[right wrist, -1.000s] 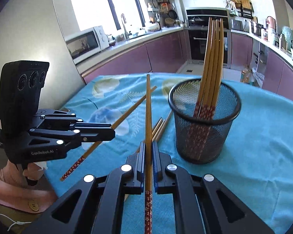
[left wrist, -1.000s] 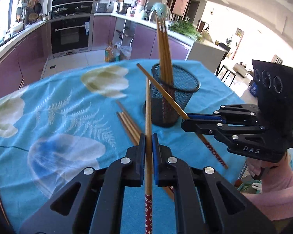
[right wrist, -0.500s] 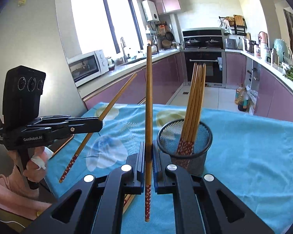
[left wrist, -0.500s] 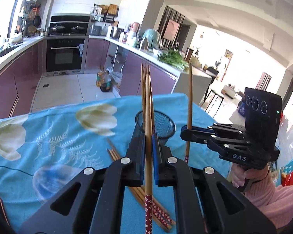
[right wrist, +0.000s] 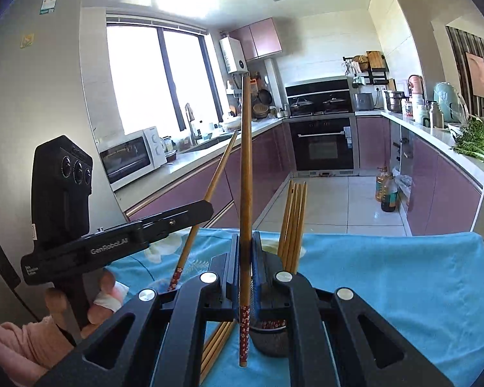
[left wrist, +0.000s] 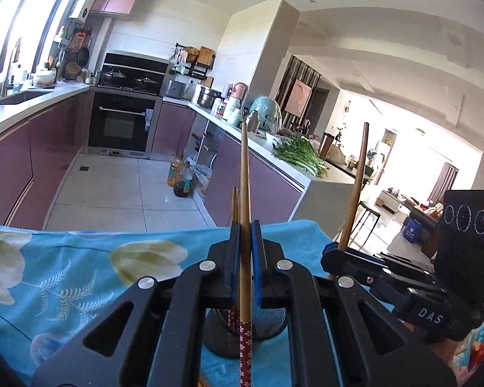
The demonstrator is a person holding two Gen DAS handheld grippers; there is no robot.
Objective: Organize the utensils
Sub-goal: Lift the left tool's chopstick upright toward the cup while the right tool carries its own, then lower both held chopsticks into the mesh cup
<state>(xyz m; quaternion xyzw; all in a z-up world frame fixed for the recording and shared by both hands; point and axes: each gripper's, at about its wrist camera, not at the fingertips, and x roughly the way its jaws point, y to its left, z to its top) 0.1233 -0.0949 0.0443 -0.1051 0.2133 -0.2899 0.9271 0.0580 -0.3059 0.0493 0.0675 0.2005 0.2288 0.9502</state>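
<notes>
Left tongs point(left wrist: 246, 258) clenched on a slim wooden chopstick point(left wrist: 245, 174), upright, red patterned end down. Right tongs point(right wrist: 246, 264) grip a second chopstick point(right wrist: 246, 161) the same way. Just beyond both, a round black mesh cup point(left wrist: 267, 325) with more chopsticks stands on the table point(right wrist: 403, 277), covered by a blue floral cloth. Loose sticks point(right wrist: 217, 342) lie beside the cup.

Two upright wooden chopsticks point(left wrist: 245, 174) point(right wrist: 246, 161) with red patterned ends, black mesh holder point(left wrist: 267, 322) holding more chopsticks point(right wrist: 294, 222)
</notes>
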